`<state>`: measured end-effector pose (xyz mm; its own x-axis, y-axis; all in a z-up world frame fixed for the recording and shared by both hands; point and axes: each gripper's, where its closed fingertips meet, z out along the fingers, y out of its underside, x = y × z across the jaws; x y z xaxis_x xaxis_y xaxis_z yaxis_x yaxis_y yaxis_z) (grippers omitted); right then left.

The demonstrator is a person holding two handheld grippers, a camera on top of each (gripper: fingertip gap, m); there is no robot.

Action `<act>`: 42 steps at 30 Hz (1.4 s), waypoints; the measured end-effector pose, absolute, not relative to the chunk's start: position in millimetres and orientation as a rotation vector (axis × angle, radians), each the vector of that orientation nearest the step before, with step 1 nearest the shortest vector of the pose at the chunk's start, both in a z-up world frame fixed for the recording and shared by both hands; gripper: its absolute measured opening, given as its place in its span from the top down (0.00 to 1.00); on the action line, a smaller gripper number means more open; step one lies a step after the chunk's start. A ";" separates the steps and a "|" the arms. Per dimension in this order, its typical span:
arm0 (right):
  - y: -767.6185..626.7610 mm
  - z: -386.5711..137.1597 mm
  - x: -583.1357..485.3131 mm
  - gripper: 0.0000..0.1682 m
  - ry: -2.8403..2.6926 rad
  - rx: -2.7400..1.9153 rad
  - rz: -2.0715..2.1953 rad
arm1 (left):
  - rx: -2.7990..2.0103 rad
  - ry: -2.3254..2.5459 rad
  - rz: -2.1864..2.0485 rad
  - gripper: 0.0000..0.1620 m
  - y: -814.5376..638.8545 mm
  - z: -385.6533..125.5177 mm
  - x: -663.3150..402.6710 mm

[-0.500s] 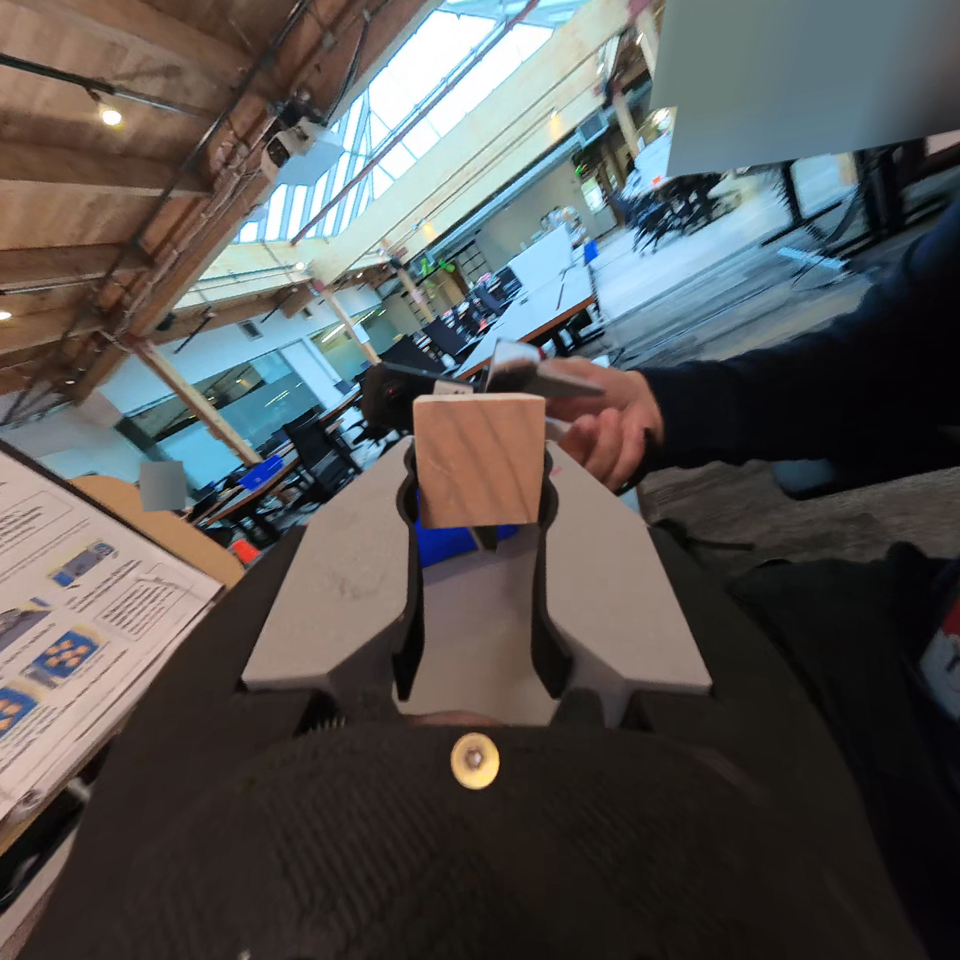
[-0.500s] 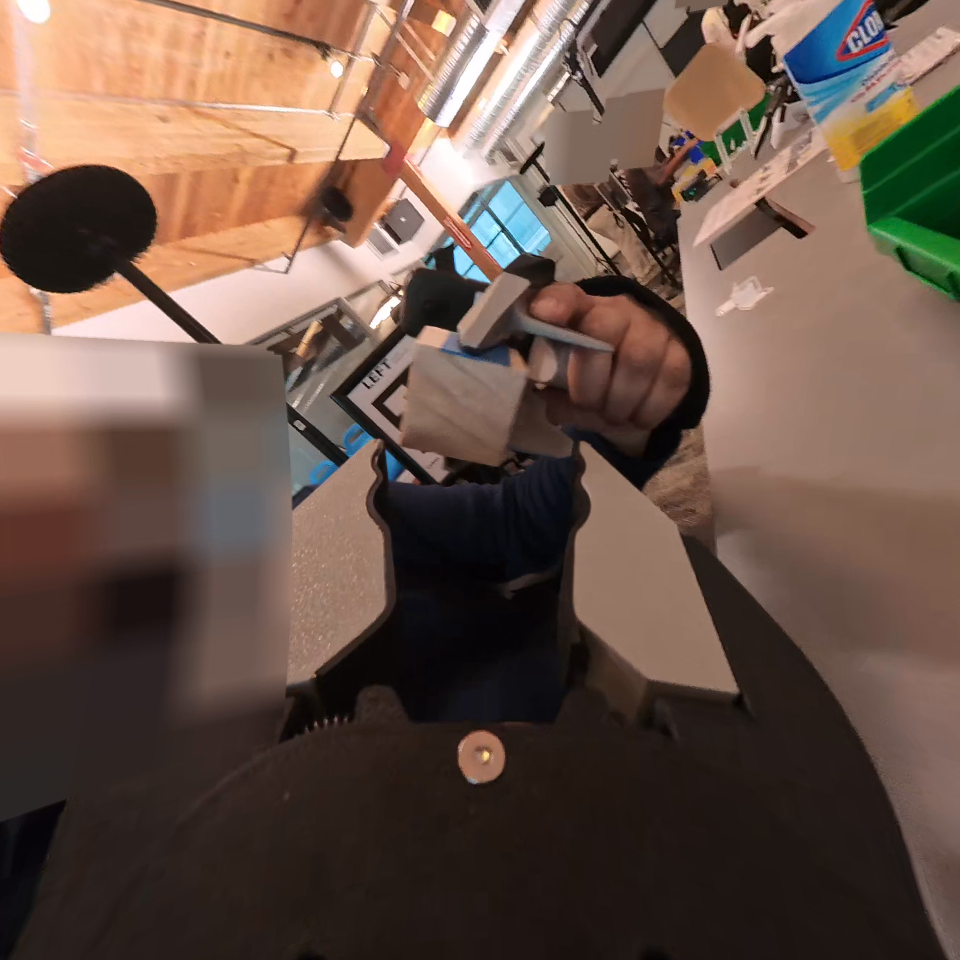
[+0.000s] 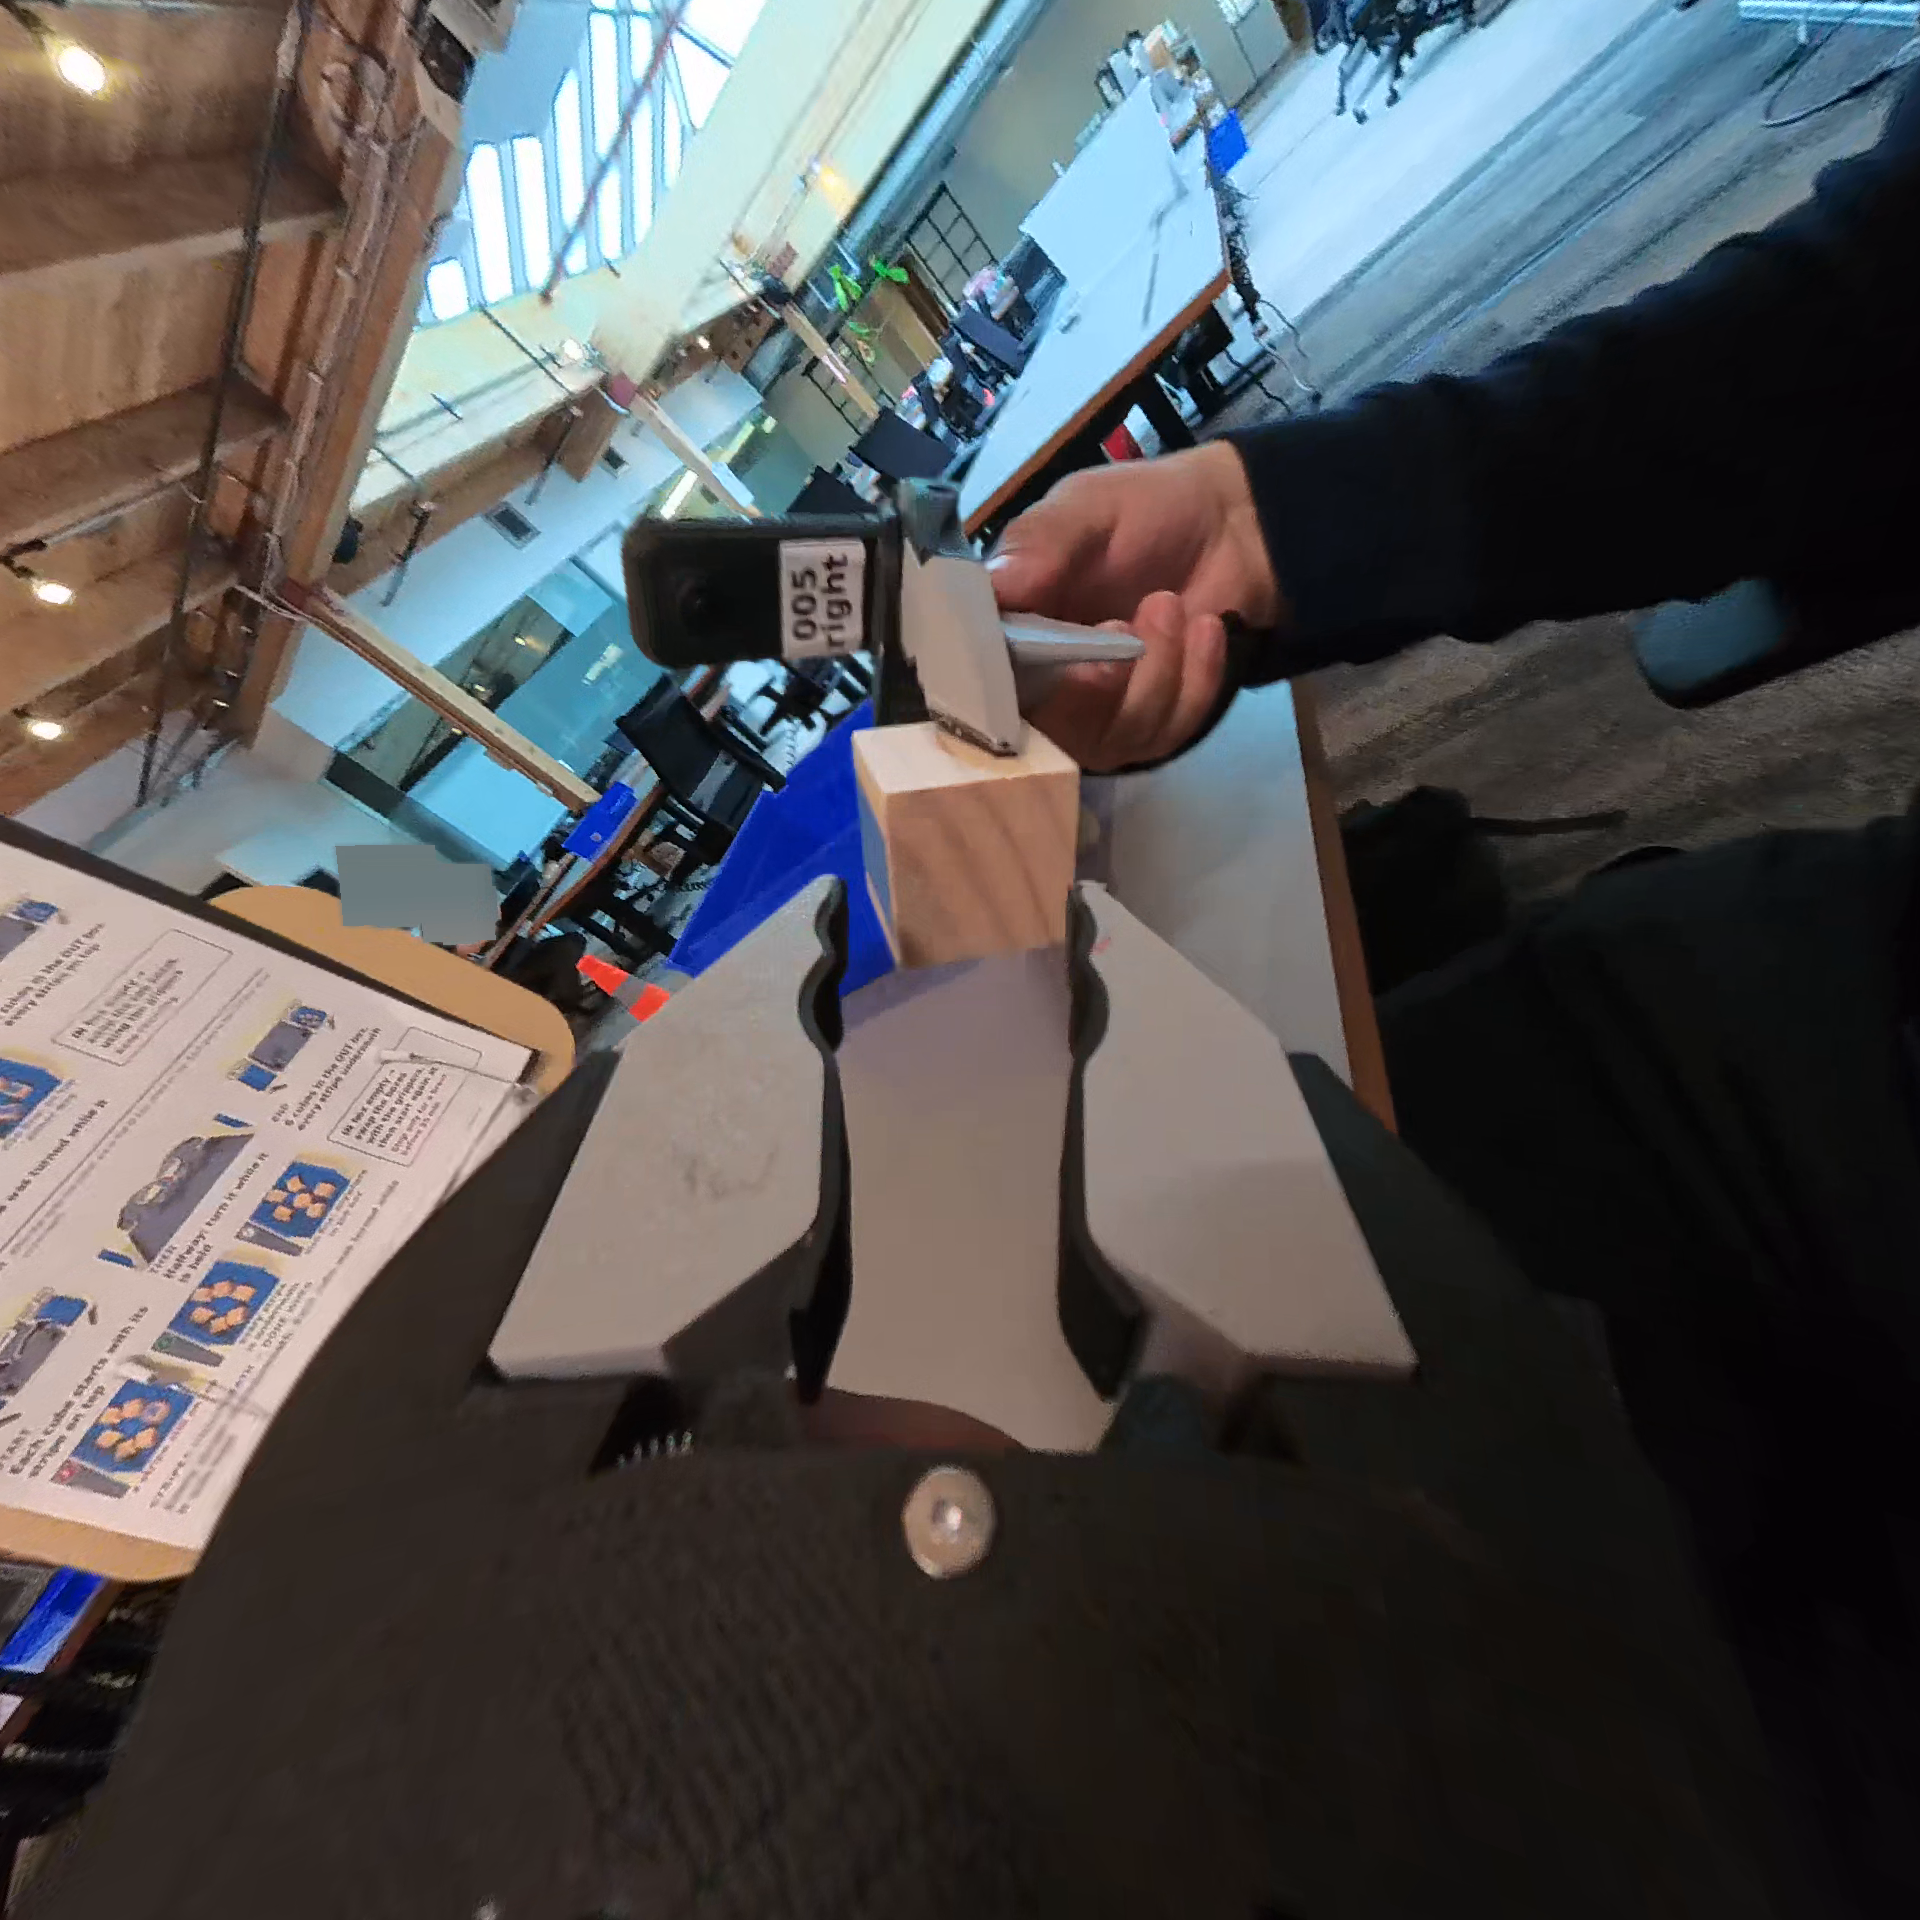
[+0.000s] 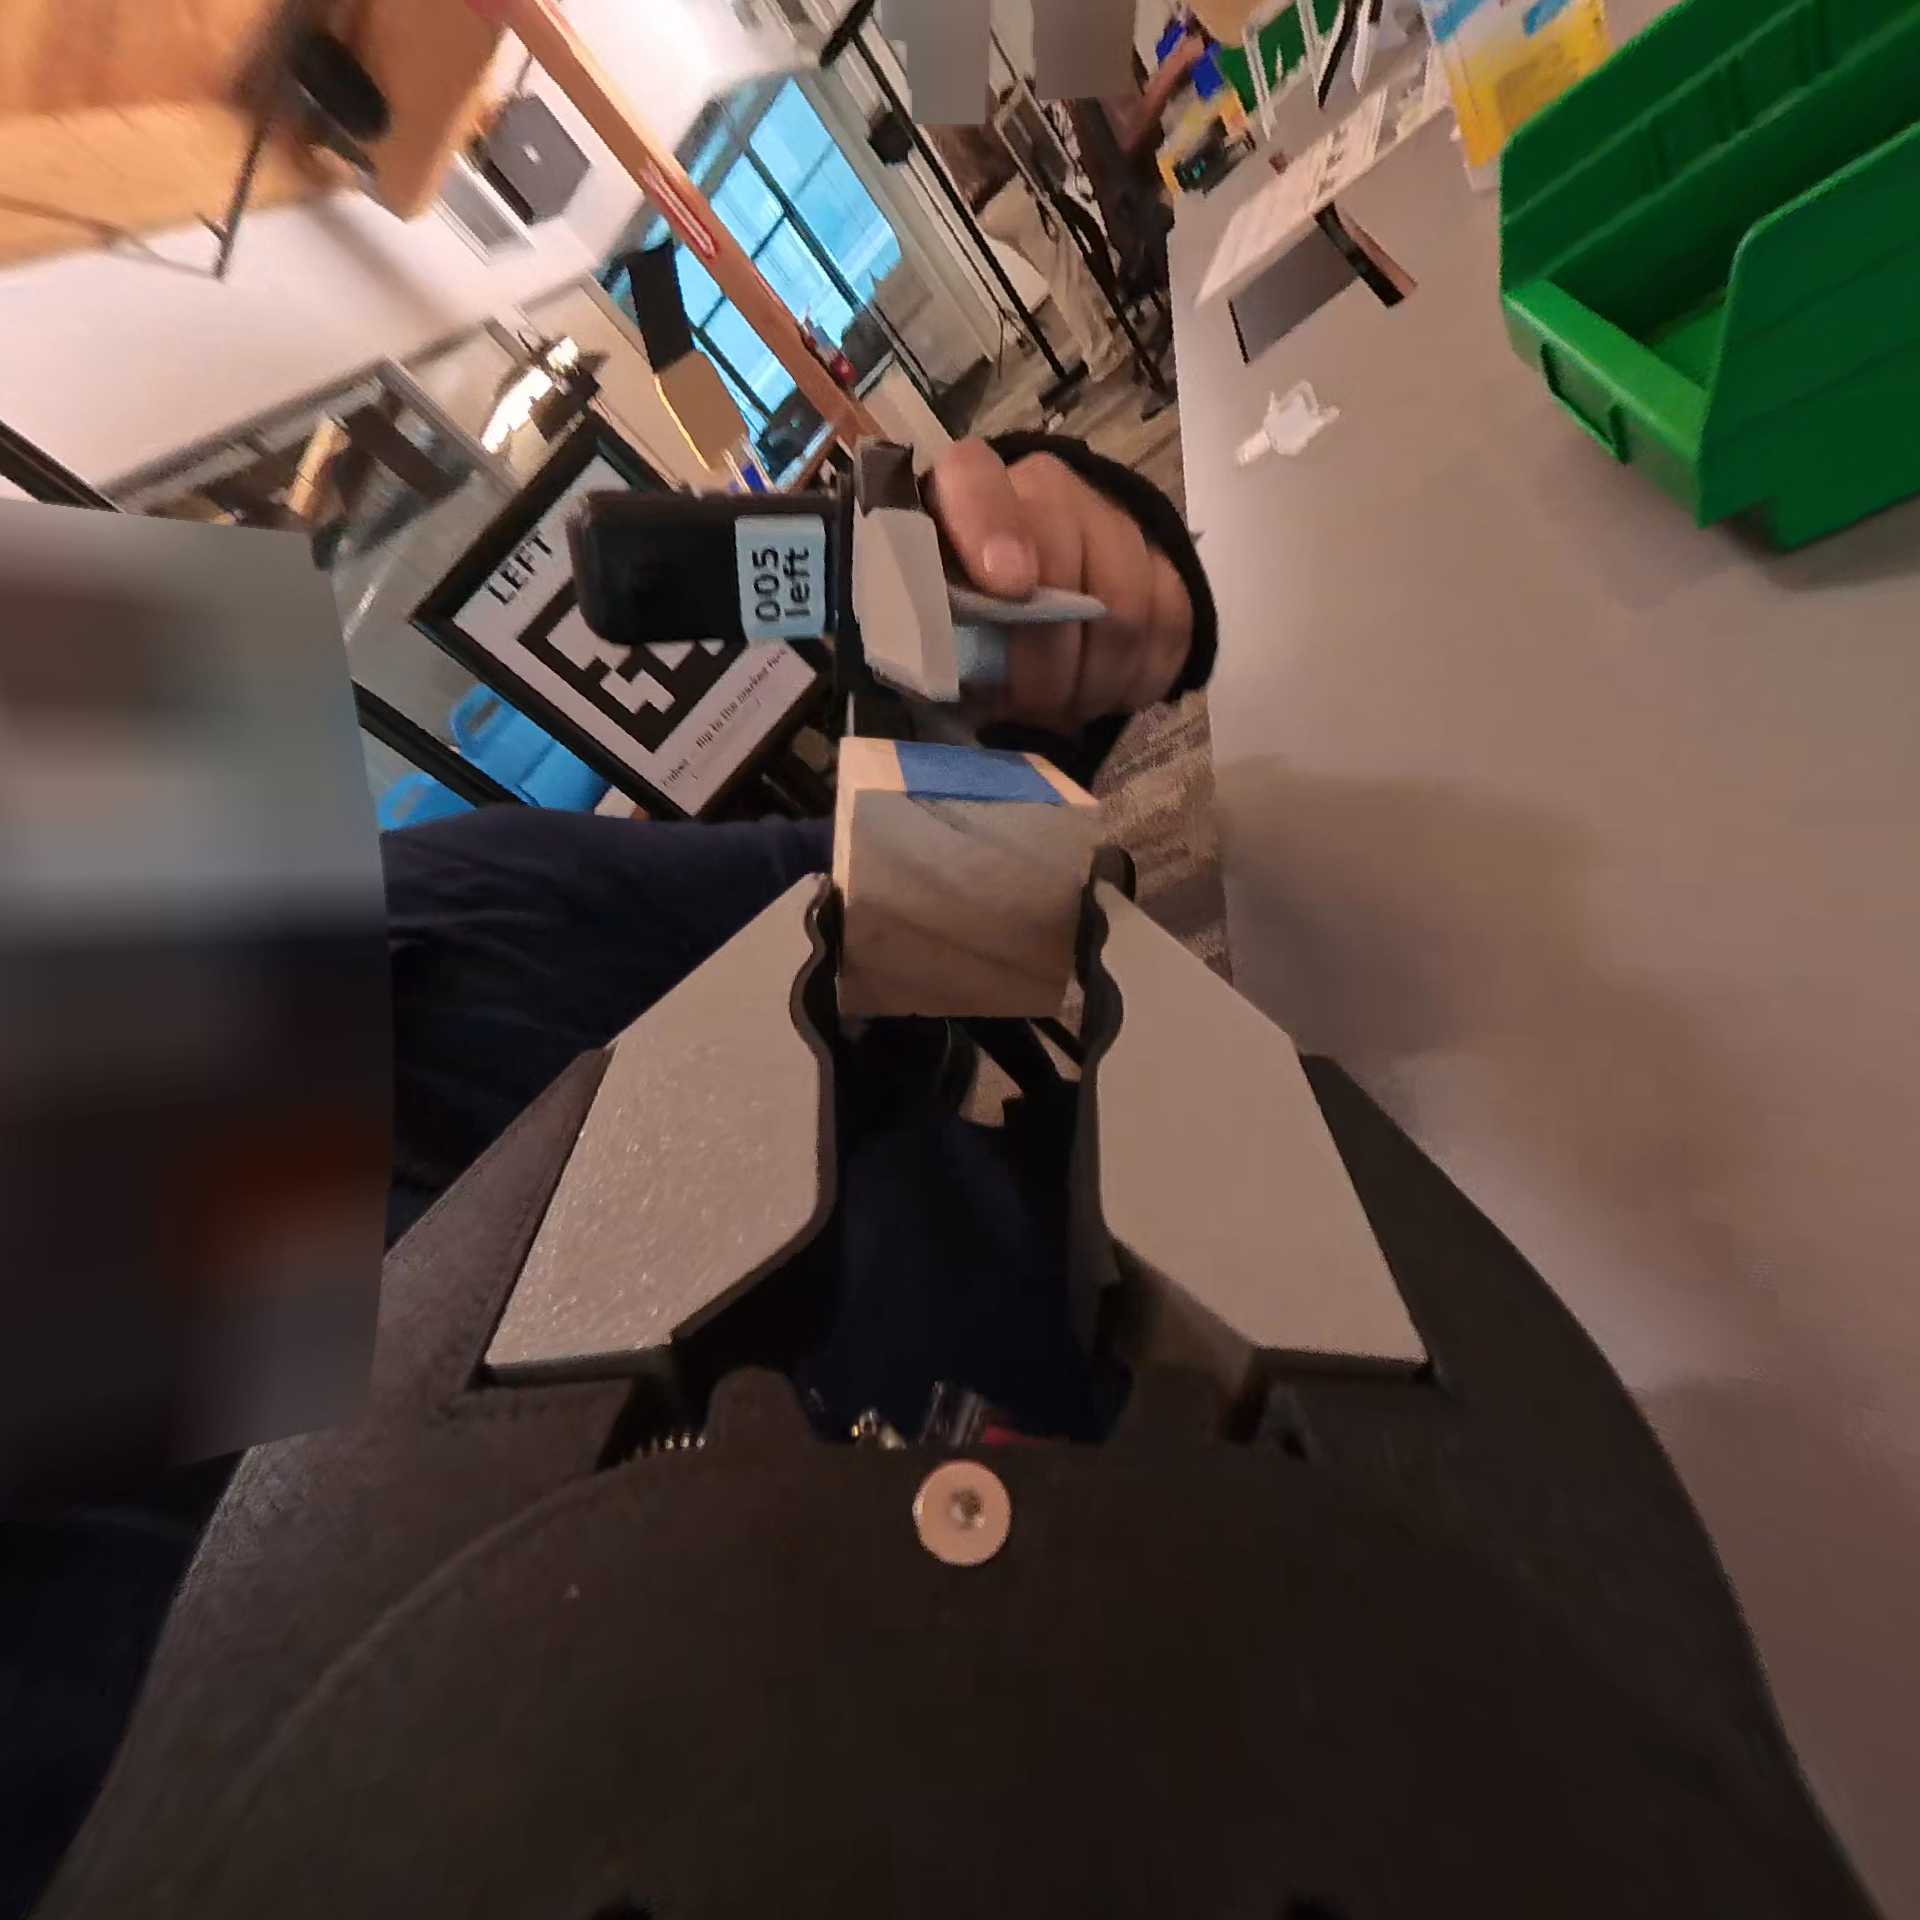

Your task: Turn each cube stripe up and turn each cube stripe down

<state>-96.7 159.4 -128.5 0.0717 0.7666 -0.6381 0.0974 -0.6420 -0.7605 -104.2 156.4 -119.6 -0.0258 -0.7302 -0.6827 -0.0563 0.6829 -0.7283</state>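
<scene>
Now the cube (image 4: 961, 902) — in the right gripper's (image 4: 961, 914) clamp.

Grey table (image 4: 1558, 831) fills the right side of the right wrist frame; green bins (image 4: 1745, 312) sit on it upper right, a small white piece (image 4: 1283, 421) lies left of them.

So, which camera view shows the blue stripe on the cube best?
The right wrist view: the blue stripe spans the cube's far face, between the right gripper's fingers. The left wrist view shows only a thin blue sliver along one side.
</scene>
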 end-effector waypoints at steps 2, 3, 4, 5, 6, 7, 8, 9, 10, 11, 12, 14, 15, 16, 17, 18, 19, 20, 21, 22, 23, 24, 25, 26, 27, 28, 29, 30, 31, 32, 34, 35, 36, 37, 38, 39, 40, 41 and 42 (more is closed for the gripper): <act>153.3 -136.5 -91.4 0.74 -0.921 -1.863 1.574 | -0.710 1.576 -0.596 0.74 158.0 -126.6 -111.4; 149.1 -140.9 -90.8 0.74 -0.961 -1.885 1.554 | -0.726 1.604 -0.582 0.72 159.1 -131.6 -113.5; 145.1 -145.6 -91.2 0.74 -0.998 -1.908 1.532 | -0.737 1.633 -0.575 0.70 158.3 -136.8 -114.5; 141.3 -150.5 -92.7 0.74 -1.035 -1.928 1.512 | -0.738 1.661 -0.584 0.69 154.2 -141.3 -114.3; 137.3 -155.4 -95.2 0.74 -1.072 -1.946 1.497 | -0.730 1.695 -0.603 0.68 147.2 -146.4 -113.2; 133.1 -160.5 -98.4 0.74 -1.108 -1.964 1.488 | -0.718 1.725 -0.609 0.67 141.2 -151.4 -111.0; 129.0 -166.1 -101.6 0.74 -1.143 -1.984 1.479 | -0.708 1.748 -0.593 0.67 138.0 -156.5 -107.8; 125.3 -172.0 -104.8 0.74 -1.179 -2.004 1.468 | -0.702 1.772 -0.567 0.65 136.4 -162.4 -104.5; 121.7 -177.3 -107.6 0.74 -1.212 -2.020 1.458 | -0.697 1.799 -0.546 0.65 134.9 -168.5 -101.5; 118.6 -181.8 -110.0 0.74 -1.240 -2.033 1.453 | -0.693 1.826 -0.536 0.63 132.5 -174.0 -99.1; 116.0 -184.9 -111.9 0.74 -1.260 -2.041 1.454 | -0.689 1.852 -0.536 0.63 129.5 -179.1 -97.4; 114.4 -187.8 -114.5 0.74 -1.270 -2.050 1.467 | -0.679 1.889 -0.535 0.66 125.0 -186.8 -95.5; 114.7 -189.0 -114.6 0.74 -1.269 -2.055 1.470 | -0.672 1.899 -0.533 0.67 124.0 -189.0 -95.0; 115.1 -189.7 -113.8 0.74 -1.267 -2.059 1.477 | -0.665 1.908 -0.535 0.70 123.0 -190.8 -94.7; 116.6 -189.2 -113.0 0.75 -1.254 -2.059 1.487 | -0.657 1.911 -0.534 0.73 122.6 -191.7 -94.2; 118.2 -188.2 -111.9 0.75 -1.240 -2.057 1.494 | -0.646 1.903 -0.522 0.73 124.1 -191.1 -92.9; 121.3 -186.3 -110.8 0.75 -1.220 -2.051 1.493 | -0.638 1.886 -0.504 0.73 126.9 -189.4 -91.2; 124.3 -182.6 -109.7 0.75 -1.194 -2.040 1.498 | -0.631 1.862 -0.494 0.73 129.5 -186.1 -89.5; 126.7 -177.4 -108.9 0.75 -1.169 -2.021 1.514 | -0.625 1.831 -0.497 0.73 131.3 -181.6 -87.9; 128.6 -171.6 -108.1 0.75 -1.143 -1.998 1.535 | -0.621 1.798 -0.499 0.73 133.0 -176.5 -86.3; 131.5 -165.5 -107.1 0.75 -1.111 -1.975 1.551 | -0.622 1.764 -0.493 0.73 135.6 -171.4 -84.3; 135.5 -159.9 -105.9 0.75 -1.074 -1.953 1.557 | -0.626 1.729 -0.477 0.73 139.3 -166.9 -82.1; 140.5 -154.6 -104.5 0.75 -1.036 -1.932 1.553 | -0.634 1.694 -0.456 0.73 144.0 -162.5 -79.9; 146.7 -149.0 -103.2 0.75 -0.991 -1.909 1.540 | -0.645 1.655 -0.434 0.73 149.5 -157.8 -77.7; 153.7 -143.4 -101.4 0.75 -0.941 -1.886 1.522 | -0.659 1.610 -0.414 0.73 155.6 -152.6 -75.8; 160.4 -138.3 -99.1 0.75 -0.895 -1.866 1.502 | -0.677 1.557 -0.396 0.73 162.4 -146.3 -74.4; 165.4 -134.3 -96.8 0.74 -0.863 -1.847 1.485 | -0.696 1.498 -0.383 0.73 169.4 -139.3 -73.8; 168.0 -130.6 -94.8 0.74 -0.844 -1.827 1.477 | -0.708 1.441 -0.375 0.73 175.0 -132.3 -74.0; 169.4 -127.5 -93.3 0.74 -0.830 -1.811 1.475 | -0.714 1.393 -0.374 0.73 178.7 -126.2 -74.4; 170.2 -125.2 -92.4 0.75 -0.818 -1.801 1.473 | -0.721 1.362 -0.379 0.73 180.4 -122.5 -74.4; 173.6 -121.1 -92.1 0.75 -0.788 -1.784 1.456 | -0.731 1.367 -0.384 0.73 178.7 -124.1 -71.6; 175.6 -119.5 -92.4 0.75 -0.775 -1.776 1.442 | -0.729 1.357 -0.365 0.73 179.0 -123.9 -70.5; 177.2 -118.3 -92.8 0.75 -0.763 -1.771 1.427 | -0.731 1.344 -0.345 0.73 180.0 -123.2 -69.4; 178.5 -118.4 -93.0 0.75 -0.758 -1.772 1.408 | -0.742 1.337 -0.334 0.73 181.0 -122.8 -68.5; 179.5 -118.7 -93.0 0.75 -0.756 -1.773 1.392 | -0.758 1.331 -0.334 0.73 181.9 -122.6 -67.7; 180.0 -118.9 -93.1 0.74 -0.756 -1.772 1.386 | -0.773 1.327 -0.342 0.73 182.5 -122.4 -67.1; 180.3 -119.2 -93.0 0.74 -0.753 -1.773 1.390 | -0.786 1.323 -0.351 0.73 183.2 -122.6 -66.7; 181.5 -119.3 -92.8 0.74 -0.742 -1.774 1.398 | -0.795 1.318 -0.354 0.73 184.6 -123.1 -66.4; 183.2 -119.9 -92.7 0.74 -0.731 -1.775 1.400 | -0.805 1.312 -0.352 0.73 186.5 -124.1 -66.2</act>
<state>-92.7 183.2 -119.9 0.2397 0.8038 -0.5444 -0.0130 -0.5581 -0.8297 -66.2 186.5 -124.1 0.2536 -0.6499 -0.7164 -0.2046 0.6879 -0.6964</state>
